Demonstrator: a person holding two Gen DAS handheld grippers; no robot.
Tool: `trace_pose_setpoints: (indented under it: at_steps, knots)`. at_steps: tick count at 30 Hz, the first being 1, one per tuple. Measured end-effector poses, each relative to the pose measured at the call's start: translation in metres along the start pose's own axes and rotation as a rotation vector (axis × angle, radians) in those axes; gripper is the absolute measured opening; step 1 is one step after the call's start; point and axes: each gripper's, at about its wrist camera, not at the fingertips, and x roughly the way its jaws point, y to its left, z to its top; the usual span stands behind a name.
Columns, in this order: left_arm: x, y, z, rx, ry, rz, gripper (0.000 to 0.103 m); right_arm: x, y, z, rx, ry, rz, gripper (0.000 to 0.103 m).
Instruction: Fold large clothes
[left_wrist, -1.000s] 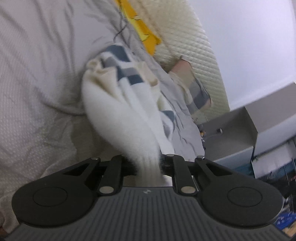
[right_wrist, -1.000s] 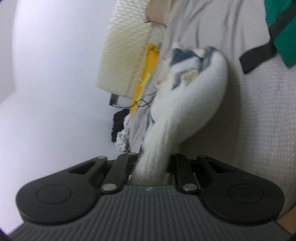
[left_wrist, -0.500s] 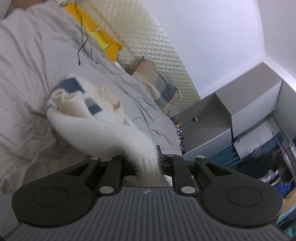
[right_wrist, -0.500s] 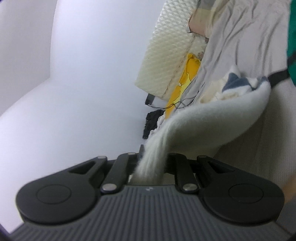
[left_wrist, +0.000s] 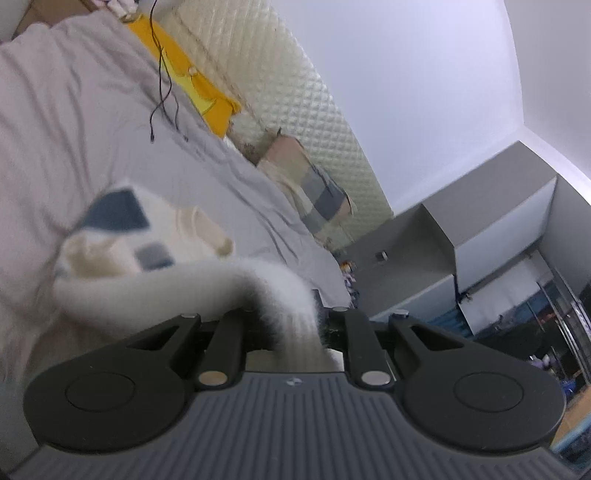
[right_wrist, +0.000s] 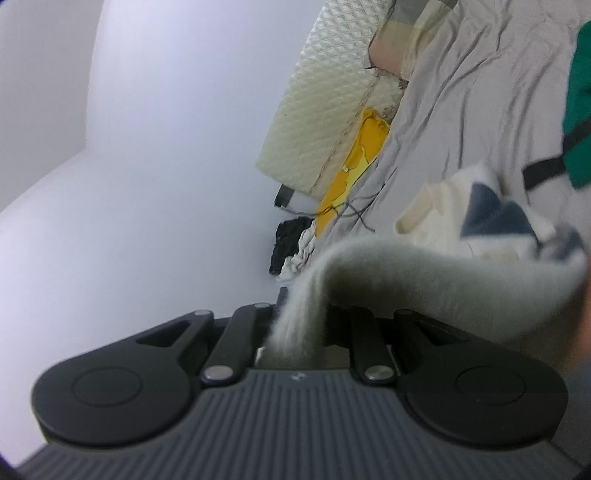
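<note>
A fluffy white garment with navy and cream patches (left_wrist: 147, 258) lies bunched on the grey bed sheet (left_wrist: 74, 129). My left gripper (left_wrist: 291, 325) is shut on its white fleecy edge, which rises from the pile into the jaws. In the right wrist view the same garment (right_wrist: 480, 229) stretches from the bed to my right gripper (right_wrist: 299, 325), which is shut on another part of the edge. The fingertips of both grippers are hidden by the fabric.
A yellow cloth (left_wrist: 199, 92) and black cables (left_wrist: 162, 85) lie by the quilted cream headboard (left_wrist: 295, 99). A plaid pillow (left_wrist: 314, 188) sits at the bed head. Grey cabinets (left_wrist: 461, 240) stand beyond. A green garment (right_wrist: 580, 103) lies at the right; dark clothes (right_wrist: 291, 240) are piled by the wall.
Both grippers have tilted up and pulled back with the garment's edge, so the fabric now drapes flatter toward the bed. More of the wall, headboard and cabinets shows.
</note>
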Motion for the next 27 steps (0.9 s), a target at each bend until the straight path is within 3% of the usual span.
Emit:
trace_pose_setpoints:
  at_steps: [4, 9, 17, 27]
  knots:
    - [0.052, -0.012, 0.040, 0.066, -0.035, 0.040, 0.016, 0.044, -0.007, 0.043, 0.065, -0.020, -0.011, 0.018]
    - [0.128, 0.003, 0.085, 0.040, -0.038, 0.090, 0.016, 0.105, -0.038, 0.075, 0.144, -0.024, -0.057, 0.018]
    - [0.245, 0.078, 0.122, -0.017, -0.027, 0.164, 0.017, 0.188, -0.115, 0.096, 0.149, 0.012, -0.155, 0.018]
    - [0.334, 0.172, 0.147, -0.013, -0.030, 0.188, 0.017, 0.267, -0.183, 0.115, 0.119, 0.057, -0.198, 0.018]
